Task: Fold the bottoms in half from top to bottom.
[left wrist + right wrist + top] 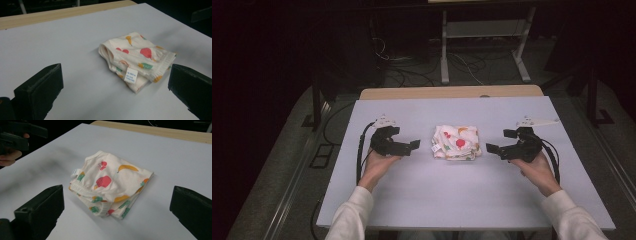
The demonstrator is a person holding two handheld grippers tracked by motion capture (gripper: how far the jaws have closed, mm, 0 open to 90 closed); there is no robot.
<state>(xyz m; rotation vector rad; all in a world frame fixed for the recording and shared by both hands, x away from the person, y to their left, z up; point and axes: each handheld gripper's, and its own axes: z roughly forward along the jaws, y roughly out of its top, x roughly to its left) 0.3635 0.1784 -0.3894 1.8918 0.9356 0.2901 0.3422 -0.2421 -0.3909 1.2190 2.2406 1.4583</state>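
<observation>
Folded garment (456,142), cream with a fruit print, lay at the middle of the white table (452,195), between the two grippers and clear of both. Left gripper (404,146) sat just to its left, right gripper (502,148) just to its right, each pointing inward. Both had their jaws spread wide and held nothing; in each gripper view the two black jaws stood far apart with bare table between them.

Judgement on the step: I read this as the approach before a grasp on the cloth. To do it well I would have come in low and level, one jaw sliding under an edge layer and the other over it, and taken only as many layers as intended. The elastic waistband edge (87,192) faced the right gripper; the care label (130,75) and the rolled fold faced the left. I would have gripped corners rather than mid-edge, so the cloth opened evenly.

Unclear: how many layers the fold held, and what kind of garment it was. The label text was unreadable. The underside was hidden. The room beyond the table was too dark to read.
</observation>
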